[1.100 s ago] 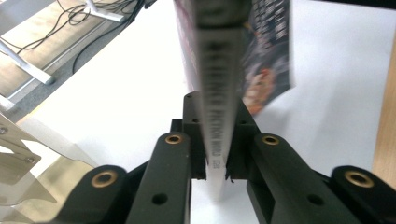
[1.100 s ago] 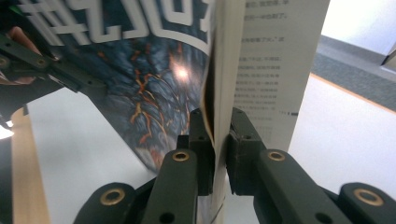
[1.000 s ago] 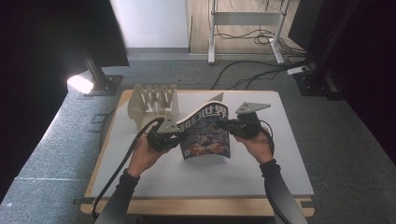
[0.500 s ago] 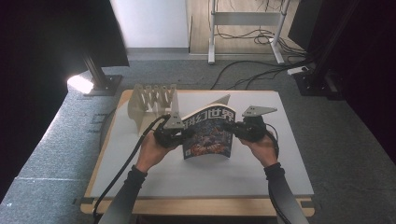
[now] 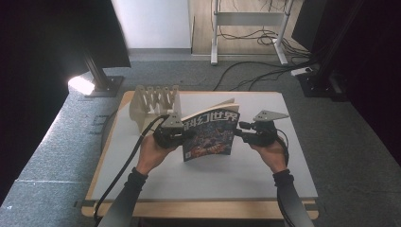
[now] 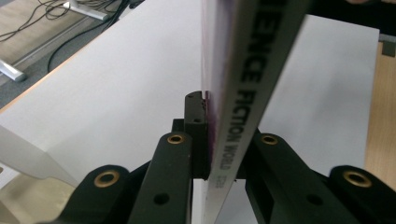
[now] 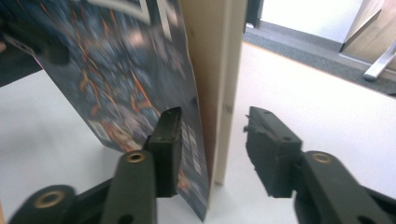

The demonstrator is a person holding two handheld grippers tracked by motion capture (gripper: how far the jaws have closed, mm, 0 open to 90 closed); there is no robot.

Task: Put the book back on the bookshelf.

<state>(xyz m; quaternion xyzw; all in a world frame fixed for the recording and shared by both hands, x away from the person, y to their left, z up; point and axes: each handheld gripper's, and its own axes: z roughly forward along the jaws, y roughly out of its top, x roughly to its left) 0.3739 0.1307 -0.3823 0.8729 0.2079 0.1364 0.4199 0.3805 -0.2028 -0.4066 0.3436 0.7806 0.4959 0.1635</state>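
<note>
A science-fiction magazine with a dark illustrated cover stands upright over the white table top. My left gripper is shut on its spine edge; in the left gripper view the pads clamp the spine from both sides, around the left gripper's tips. My right gripper is at the magazine's loose-page edge. Its jaws have just been opening. In the right gripper view the magazine stands between the right gripper's jaws, and the right pad is clearly off the pages.
A pale wooden slotted rack stands at the table's back left, just behind my left hand. Cables trail from both grippers toward the front edge. A lamp base, desk legs and floor cables lie beyond the table.
The right gripper's jaws have come apart off the magazine's page edge, and that hand has shifted slightly right and down. The left grip on the spine is unchanged.
</note>
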